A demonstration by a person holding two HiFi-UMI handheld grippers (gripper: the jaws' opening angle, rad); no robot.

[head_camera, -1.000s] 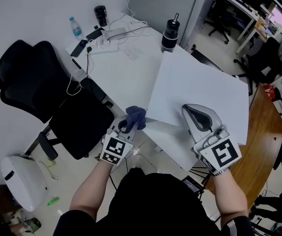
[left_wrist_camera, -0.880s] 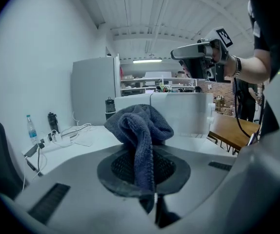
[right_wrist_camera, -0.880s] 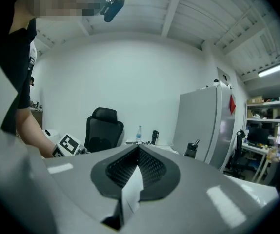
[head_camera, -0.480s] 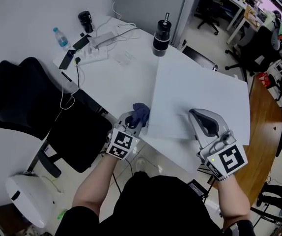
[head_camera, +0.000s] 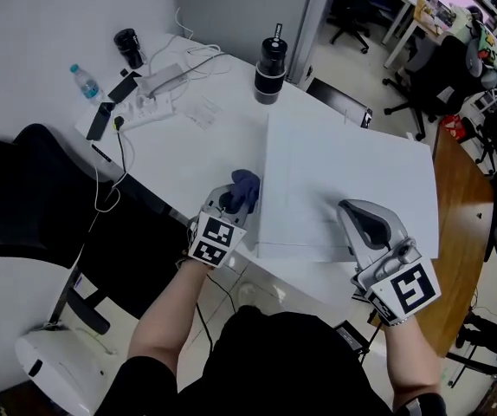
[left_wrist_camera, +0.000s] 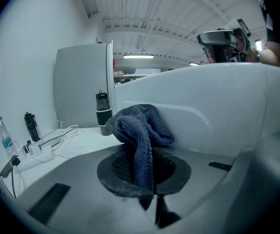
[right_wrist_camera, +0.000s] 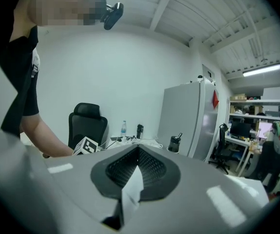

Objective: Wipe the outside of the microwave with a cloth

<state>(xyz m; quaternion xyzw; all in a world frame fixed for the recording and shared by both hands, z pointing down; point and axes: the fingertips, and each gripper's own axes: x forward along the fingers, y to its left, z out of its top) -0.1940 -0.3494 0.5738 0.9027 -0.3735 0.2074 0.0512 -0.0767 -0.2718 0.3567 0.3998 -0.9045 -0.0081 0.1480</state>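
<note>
Cloth [head_camera: 245, 185] first: one small dark blue knitted rag, soft, light and floppy. It should bunch rather than slide, so it is best pinched by a fold, with a wad left free to press on a panel. It sits at centre left of the head view, clamped in the left tongs [head_camera: 229, 204], and looks to be touching the left side wall of the one white microwave [head_camera: 352, 172]. That box fills the middle right of the desk [head_camera: 196, 137]; it looks stiff, smooth and probably heavy enough to stay put under rubbing. The right tongs [head_camera: 357, 215], closed on nothing, sit over its top at lower right. Upper left holds one water bottle [head_camera: 80, 78] and one dark flask [head_camera: 129, 46]; a second flask [head_camera: 270, 59] stands further right.
</note>
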